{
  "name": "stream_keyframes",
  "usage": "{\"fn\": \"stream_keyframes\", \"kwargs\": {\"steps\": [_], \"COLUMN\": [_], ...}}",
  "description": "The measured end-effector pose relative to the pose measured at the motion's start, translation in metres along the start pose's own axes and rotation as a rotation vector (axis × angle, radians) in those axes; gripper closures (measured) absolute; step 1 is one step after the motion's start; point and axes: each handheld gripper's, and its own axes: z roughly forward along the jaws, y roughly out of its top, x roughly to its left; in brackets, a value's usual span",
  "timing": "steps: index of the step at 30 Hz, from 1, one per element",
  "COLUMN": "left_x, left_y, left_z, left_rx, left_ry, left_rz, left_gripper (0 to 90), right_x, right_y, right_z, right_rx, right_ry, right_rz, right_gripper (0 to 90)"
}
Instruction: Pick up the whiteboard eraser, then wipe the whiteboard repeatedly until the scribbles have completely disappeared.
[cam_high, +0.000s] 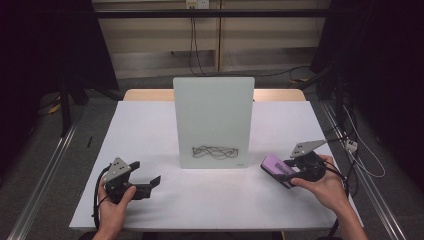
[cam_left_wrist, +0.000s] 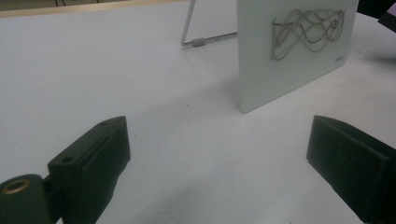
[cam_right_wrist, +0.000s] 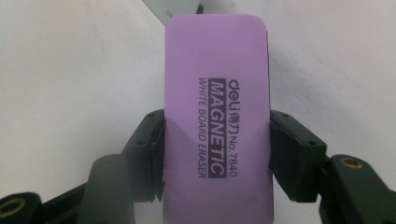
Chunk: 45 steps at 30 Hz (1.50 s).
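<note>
**Purple eraser clamped at right, scribbled board upright at centre**

At the lower left of the high view, the left gripper (cam_high: 150, 183) lies low over the white table (cam_high: 150, 125), held by the person's left hand (cam_high: 116, 202). Its jaws stand wide apart with nothing between them; in the left gripper view they rise from the two bottom corners with bare tabletop in the gap, and the left gripper (cam_left_wrist: 217, 154) faces toward the board.

In the middle of the high view stands a small whiteboard (cam_high: 213, 120), upright and leaning slightly back. A tangle of dark scribbled lines (cam_high: 216, 151) runs across its lower part. The left gripper view puts the whiteboard (cam_left_wrist: 289, 60) at the upper right, with the scribbled lines (cam_left_wrist: 308, 32) near its top and a thin metal prop (cam_left_wrist: 198, 41) behind it on the table.

At the lower right of the high view, the right hand (cam_high: 325, 187) holds the right gripper (cam_high: 286, 171), clenched on a purple whiteboard eraser (cam_high: 277, 170) that sits just right of the board's lower corner, apart from it. In the right gripper view the purple whiteboard eraser (cam_right_wrist: 217, 116) fills the centre, its printed face up, both pads pressed against its long sides.
</note>
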Motion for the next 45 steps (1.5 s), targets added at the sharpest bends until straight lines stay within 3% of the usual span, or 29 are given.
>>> {"fn": "stream_keyframes", "kwargs": {"steps": [17, 40, 45], "left_x": [0.002, 0.004, 0.002], "left_y": [-0.003, -0.005, -0.005], "left_z": [-0.003, -0.005, -0.005], "left_rx": [-0.007, -0.002, 0.000], "left_ry": [0.005, 0.014, 0.015], "left_rz": [-0.019, -0.023, -0.024], "left_gripper": [6.1, 6.1, 6.0], "right_x": [0.012, 0.024, 0.031], "right_y": [0.014, 0.030, 0.037], "right_z": [0.010, 0.019, 0.022], "right_rx": [-0.146, -0.237, -0.249], "right_ry": [0.018, -0.003, -0.003], "right_rz": [-0.031, -0.052, -0.084], "right_gripper": [41.4, 41.3, 41.4]}}
